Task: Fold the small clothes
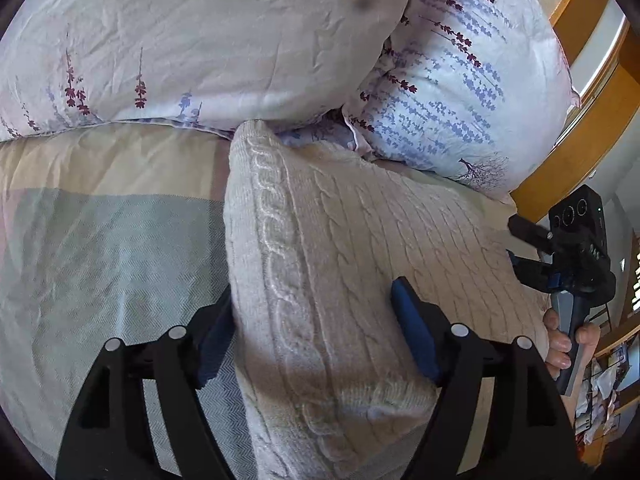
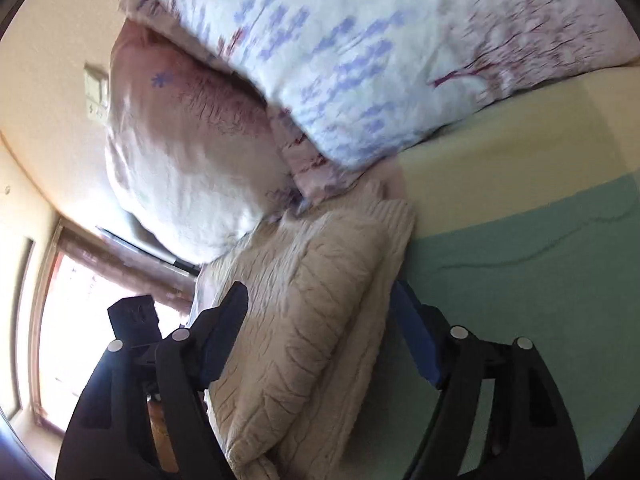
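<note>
The folded cable-knit sweater (image 1: 340,264) is straddled by both wide-open grippers, left (image 1: 316,320) and right (image 2: 320,316) (nothing is squeezed), so its thick folds could be knocked loose if bumped.

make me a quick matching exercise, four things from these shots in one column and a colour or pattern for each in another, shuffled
Things:
1. sweater
2. pillow
3. bedsheet
4. finger pads of the left hand-held gripper

Descriptions:
A. blue
B. cream cable knit
C. white with lavender sprig print
D. pale blocks of green and yellow

Pairs: 1-B, 2-C, 3-D, 4-A
</note>
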`<state>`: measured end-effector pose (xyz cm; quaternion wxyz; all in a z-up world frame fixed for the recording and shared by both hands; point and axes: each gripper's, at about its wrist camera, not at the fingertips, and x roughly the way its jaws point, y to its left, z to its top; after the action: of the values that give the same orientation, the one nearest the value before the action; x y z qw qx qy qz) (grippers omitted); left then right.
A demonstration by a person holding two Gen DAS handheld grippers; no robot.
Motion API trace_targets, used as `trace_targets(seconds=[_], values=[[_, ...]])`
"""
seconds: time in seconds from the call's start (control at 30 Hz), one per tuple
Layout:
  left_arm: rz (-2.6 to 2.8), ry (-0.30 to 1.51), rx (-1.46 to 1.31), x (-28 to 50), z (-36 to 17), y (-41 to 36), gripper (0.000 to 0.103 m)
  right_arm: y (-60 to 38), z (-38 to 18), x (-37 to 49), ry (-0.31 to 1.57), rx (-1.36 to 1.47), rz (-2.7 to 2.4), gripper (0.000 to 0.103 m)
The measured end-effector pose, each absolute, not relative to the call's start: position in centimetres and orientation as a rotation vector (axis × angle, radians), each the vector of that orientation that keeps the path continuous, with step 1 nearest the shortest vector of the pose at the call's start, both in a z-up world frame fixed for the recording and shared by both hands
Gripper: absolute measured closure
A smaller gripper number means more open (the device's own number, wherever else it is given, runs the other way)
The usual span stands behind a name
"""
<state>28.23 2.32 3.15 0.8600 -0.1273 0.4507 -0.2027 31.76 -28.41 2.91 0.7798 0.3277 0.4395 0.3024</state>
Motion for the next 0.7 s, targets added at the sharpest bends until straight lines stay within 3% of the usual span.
trace_targets(seconds=[0.07,0.17,0.3,0.43,0.5,0.57,0.6,0.7], values=[[-0.432,0.947,-0.288,28.6,3.0,2.4,0.027,-27.9,2.4,32.1,0.960,0.643,0.622,0.080],[-0.453,0.956,-0.321,28.9,2.4,2.9,0.019,-30.0,1.4,33.3,0.946,0.777,0.567,0.084],[-0.433,0.935,-0.287,28.4,2.6,2.5,0.019,-30.9,0.2,33.3,0.949,0.790,0.550,0.080],[-0.367,0.856,-0.191,24.6,5.2,3.6,0.019,-32.0,4.8,28.9,0.793,0.682,0.445,0.076],[-0.321,0.786,-0.123,21.8,6.3,4.3,0.009,-31.9,8.0,24.8,0.652,0.659,0.552,0.063],[-0.304,0.729,-0.079,19.0,6.9,4.7,0.007,-30.5,9.5,21.6,0.594,0.616,0.638,0.050],[-0.296,0.721,-0.067,18.1,6.9,4.7,0.002,-29.5,9.8,20.5,0.596,0.590,0.678,0.044],[-0.226,0.714,0.007,15.6,6.2,3.8,0.002,-26.6,7.8,20.1,0.727,0.511,0.654,0.035]])
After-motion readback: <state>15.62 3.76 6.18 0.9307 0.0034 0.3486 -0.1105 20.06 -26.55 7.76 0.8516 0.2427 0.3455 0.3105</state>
